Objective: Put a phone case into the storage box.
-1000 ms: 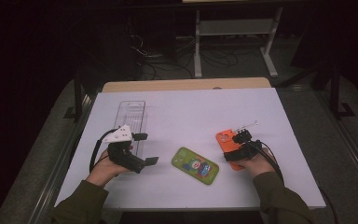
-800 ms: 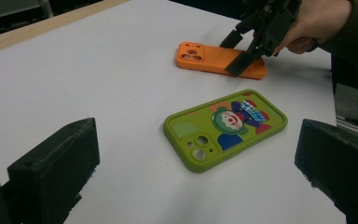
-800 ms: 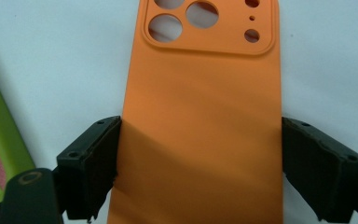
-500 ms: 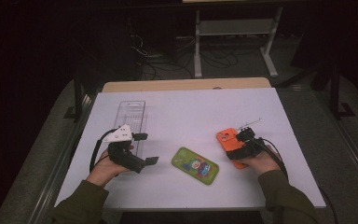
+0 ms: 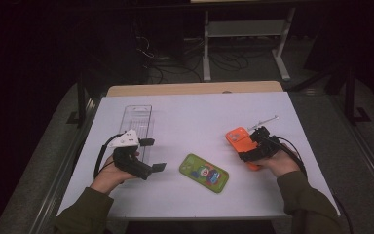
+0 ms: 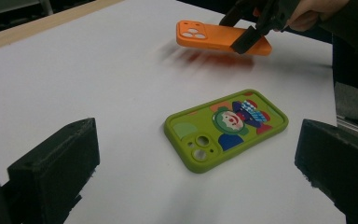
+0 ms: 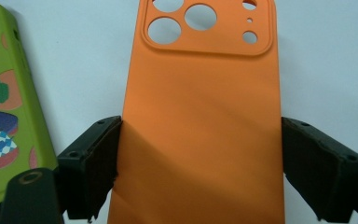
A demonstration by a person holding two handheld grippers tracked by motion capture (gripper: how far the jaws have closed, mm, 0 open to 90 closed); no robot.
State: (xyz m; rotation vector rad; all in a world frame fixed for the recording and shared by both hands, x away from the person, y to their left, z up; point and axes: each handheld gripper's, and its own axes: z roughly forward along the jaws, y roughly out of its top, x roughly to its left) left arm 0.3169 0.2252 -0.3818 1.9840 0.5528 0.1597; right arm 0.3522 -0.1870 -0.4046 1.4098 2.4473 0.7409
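Note:
An orange phone case (image 5: 238,138) (image 7: 200,93) hangs a little above the white table, back side up, camera holes away from the hand. My right gripper (image 5: 251,149) (image 7: 200,163) is shut on it, one pad on each long edge. The left gripper view shows that orange phone case (image 6: 205,37) off the surface, its shadow beneath it. A green phone case (image 5: 204,173) (image 6: 226,126) with a cartoon clown lies flat at the table's middle front, and its edge (image 7: 0,107) shows beside the orange one. My left gripper (image 5: 154,154) (image 6: 193,163) rests at the left, open, jaws pointing at the green case.
A clear plastic tray (image 5: 139,119) lies on the table (image 5: 199,109) behind the left hand. A thin metal tool (image 5: 265,120) lies beyond the right hand. Dark floor, cables and a stand's legs lie past the table's far edge.
My right gripper has lifted the orange case slightly off the table and shifted it a little. The left hand and the green case have not moved.

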